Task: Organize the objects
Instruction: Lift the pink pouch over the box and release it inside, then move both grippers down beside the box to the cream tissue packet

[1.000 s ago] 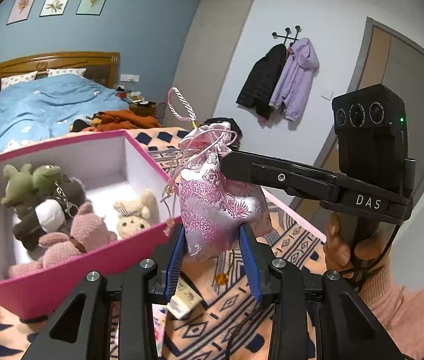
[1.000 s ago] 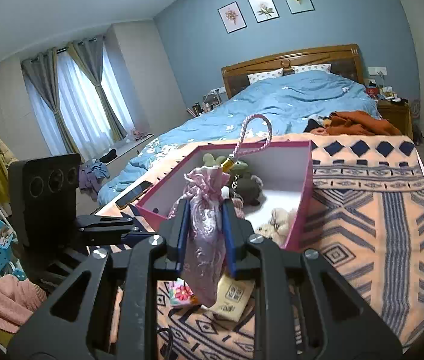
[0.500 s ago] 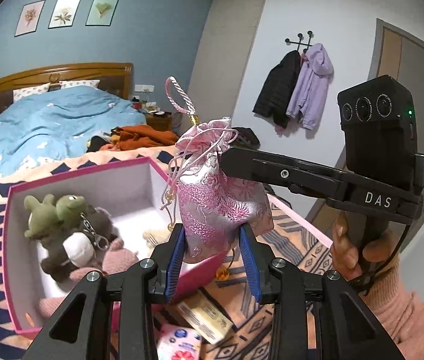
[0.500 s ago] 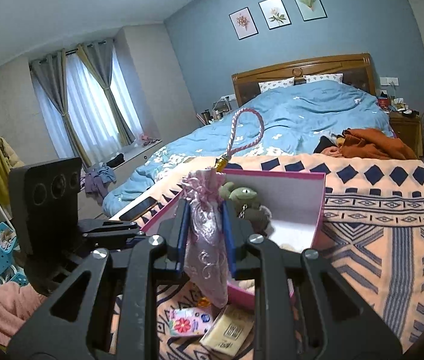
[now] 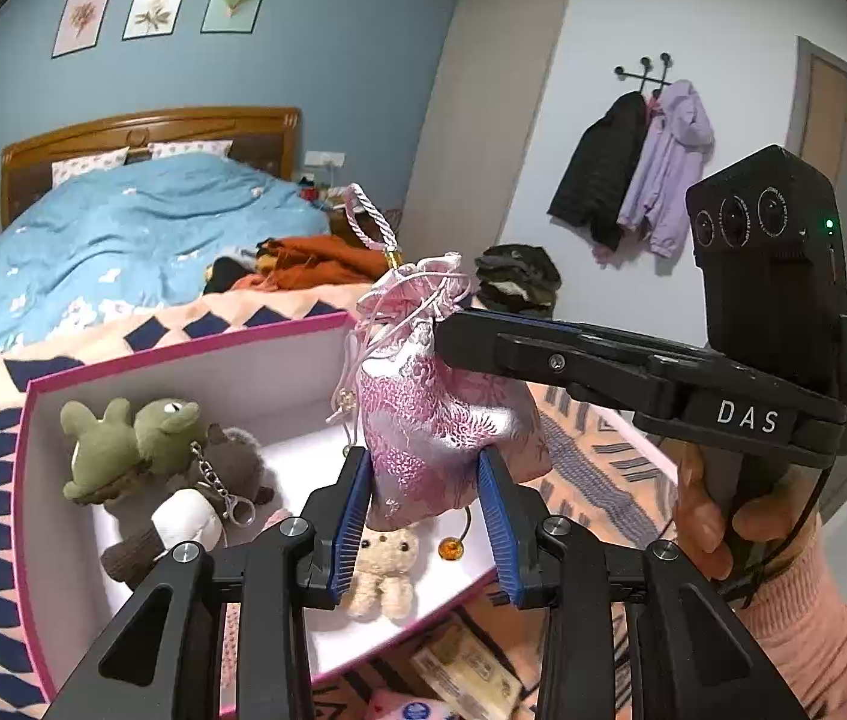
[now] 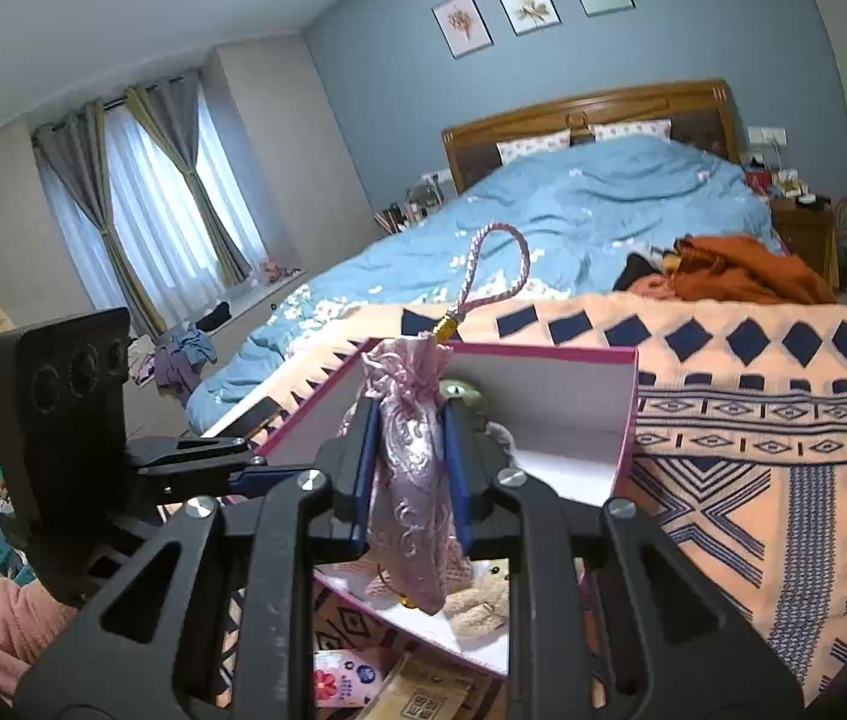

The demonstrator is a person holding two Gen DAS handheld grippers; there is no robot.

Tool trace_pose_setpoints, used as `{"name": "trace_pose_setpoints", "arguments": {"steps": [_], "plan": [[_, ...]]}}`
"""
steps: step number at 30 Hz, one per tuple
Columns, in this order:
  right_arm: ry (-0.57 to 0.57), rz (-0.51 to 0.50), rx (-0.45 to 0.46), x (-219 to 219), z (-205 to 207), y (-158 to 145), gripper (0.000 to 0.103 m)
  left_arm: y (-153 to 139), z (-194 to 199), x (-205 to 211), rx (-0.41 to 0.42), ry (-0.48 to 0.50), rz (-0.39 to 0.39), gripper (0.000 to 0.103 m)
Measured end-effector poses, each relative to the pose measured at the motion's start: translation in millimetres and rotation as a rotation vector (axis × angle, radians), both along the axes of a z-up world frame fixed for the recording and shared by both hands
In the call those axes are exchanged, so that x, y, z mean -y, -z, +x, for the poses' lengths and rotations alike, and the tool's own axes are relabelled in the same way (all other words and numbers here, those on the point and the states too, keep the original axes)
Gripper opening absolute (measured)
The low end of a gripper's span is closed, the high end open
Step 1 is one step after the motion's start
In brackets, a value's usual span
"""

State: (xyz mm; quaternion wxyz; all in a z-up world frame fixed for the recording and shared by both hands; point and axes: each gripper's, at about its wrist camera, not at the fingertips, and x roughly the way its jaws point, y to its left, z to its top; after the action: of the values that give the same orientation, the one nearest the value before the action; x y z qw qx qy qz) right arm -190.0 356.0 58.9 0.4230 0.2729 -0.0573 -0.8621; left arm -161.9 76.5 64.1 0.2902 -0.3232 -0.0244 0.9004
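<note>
The pouch point(image 5: 441, 420) hangs in the air between both claws. The left claw point(image 5: 423, 516) is closed on its lower body, blue pads pressing the satin from either side. The right claw point(image 6: 408, 468) is clamped tight on its upper half, just under the gathered neck. Straight ahead of and below both claws sits the open box point(image 5: 183, 354) on the bed, with plush toys point(image 5: 141, 450) already in it; the pouch's bottom dangles over the box's near part.

It looks light and soft: the brocade dents under the pads and the bottom sags. Satin is probably slippery, so a hold just under the drawn neck, where the cloth bunches, should be the surest. The cord loop point(image 6: 495, 276) above it and the bead point(image 5: 450, 549) hanging below could snag on the box rim. Nothing about it looks fragile, so it can likely be let drop a short way.
</note>
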Motion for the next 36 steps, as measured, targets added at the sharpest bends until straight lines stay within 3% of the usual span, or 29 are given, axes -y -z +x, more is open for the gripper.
{"name": "trace_pose_setpoints", "arguments": {"steps": [11, 18, 32, 36], "plan": [[0.018, 0.067, 0.087, 12.8, -32.4, 35.4, 0.024, 27.3, -30.3, 0.8, 0.076, -0.049, -0.010, 0.037], [0.043, 0.141, 0.094, 23.6, -36.5, 50.5, 0.024, 43.4, -42.8, 2.2, 0.121, -0.067, -0.014, 0.037], [0.047, 0.105, 0.117, 1.4, -11.1, 56.8, 0.025, 36.7, 1.4, 9.4, 0.021, -0.059, -0.032, 0.047], [0.042, 0.070, 0.097, -8.9, 9.1, 49.8, 0.031, 30.7, 20.7, 15.2, -0.015, -0.045, -0.015, 0.048]]}}
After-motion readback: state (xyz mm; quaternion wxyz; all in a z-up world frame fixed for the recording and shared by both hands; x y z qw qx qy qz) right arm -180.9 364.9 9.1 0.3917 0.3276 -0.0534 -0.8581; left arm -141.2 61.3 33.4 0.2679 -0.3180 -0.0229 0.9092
